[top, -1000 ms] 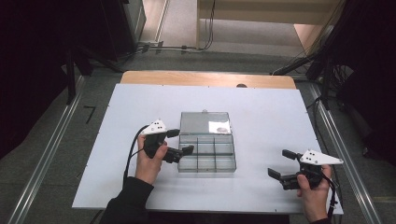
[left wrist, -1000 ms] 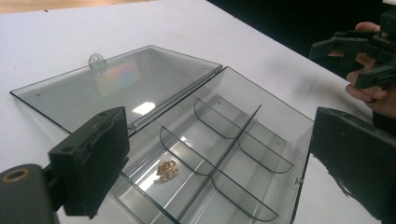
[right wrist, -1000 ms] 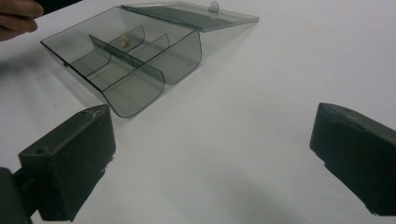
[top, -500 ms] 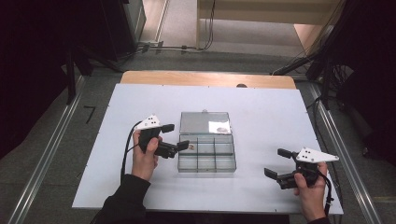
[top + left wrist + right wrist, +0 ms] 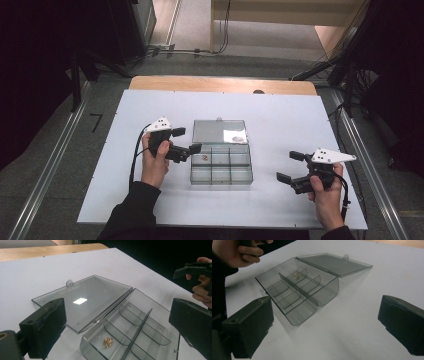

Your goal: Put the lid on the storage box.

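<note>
The left claw [image 5: 186,141] sits just left of centre in the high view, held in the person's left hand [image 5: 154,161], its two black jaws spread wide with nothing between them. One jaw tip lies right at the left edge of the clear plastic organizer box [image 5: 221,166]; whether it touches the rim cannot be told. In the left gripper view the jaws stand at the lower left and right edges of the frame, and the box opens between them.

The right claw [image 5: 290,166] is at the lower right of the high view, gripped by the right hand [image 5: 325,192], its jaws likewise parted and empty. It stands well apart from the box, with bare white counter [image 5: 280,117] between them. In the right gripper view the jaws frame the box from the lower corners.

The box lies in the middle of the frame on the counter, its tray split into small compartments. Its clear lid [image 5: 219,131] is folded fully back and lies flat on the counter on the far side of the tray. A small gold-coloured trinket [image 5: 108,342] rests in the tray's far-row compartment nearest the left claw; its exact shape is too small to make out.
</note>
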Demonstrator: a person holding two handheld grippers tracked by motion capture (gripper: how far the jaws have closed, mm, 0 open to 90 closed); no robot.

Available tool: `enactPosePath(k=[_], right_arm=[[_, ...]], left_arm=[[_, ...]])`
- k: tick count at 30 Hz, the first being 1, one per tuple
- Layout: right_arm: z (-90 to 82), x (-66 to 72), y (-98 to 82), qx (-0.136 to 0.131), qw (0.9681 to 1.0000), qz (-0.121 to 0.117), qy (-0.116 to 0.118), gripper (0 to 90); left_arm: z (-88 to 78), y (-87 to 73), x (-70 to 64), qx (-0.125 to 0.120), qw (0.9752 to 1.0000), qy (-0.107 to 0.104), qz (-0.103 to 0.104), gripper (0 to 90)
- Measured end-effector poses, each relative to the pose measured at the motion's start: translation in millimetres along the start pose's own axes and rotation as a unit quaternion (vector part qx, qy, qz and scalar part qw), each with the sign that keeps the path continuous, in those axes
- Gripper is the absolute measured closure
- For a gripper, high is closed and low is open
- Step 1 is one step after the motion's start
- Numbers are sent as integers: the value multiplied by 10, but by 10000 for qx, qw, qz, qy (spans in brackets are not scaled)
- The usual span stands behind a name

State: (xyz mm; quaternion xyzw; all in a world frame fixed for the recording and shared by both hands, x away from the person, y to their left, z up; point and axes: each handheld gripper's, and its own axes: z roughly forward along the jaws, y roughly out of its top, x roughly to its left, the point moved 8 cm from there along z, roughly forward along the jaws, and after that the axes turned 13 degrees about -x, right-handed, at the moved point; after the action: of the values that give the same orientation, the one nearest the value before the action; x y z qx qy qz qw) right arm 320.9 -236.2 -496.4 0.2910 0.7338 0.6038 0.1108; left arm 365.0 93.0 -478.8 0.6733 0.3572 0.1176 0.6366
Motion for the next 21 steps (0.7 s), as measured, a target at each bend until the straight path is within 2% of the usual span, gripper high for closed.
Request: enactPosePath(k=[13, 21], right_arm=[[307, 33, 195, 79, 9996, -149, 215, 0], [493, 18, 268, 138, 9995, -130, 263, 0]], left_arm=[[131, 20, 100, 77, 9999, 52, -71, 14], [181, -10, 207, 117, 9996, 95, -229, 15]])
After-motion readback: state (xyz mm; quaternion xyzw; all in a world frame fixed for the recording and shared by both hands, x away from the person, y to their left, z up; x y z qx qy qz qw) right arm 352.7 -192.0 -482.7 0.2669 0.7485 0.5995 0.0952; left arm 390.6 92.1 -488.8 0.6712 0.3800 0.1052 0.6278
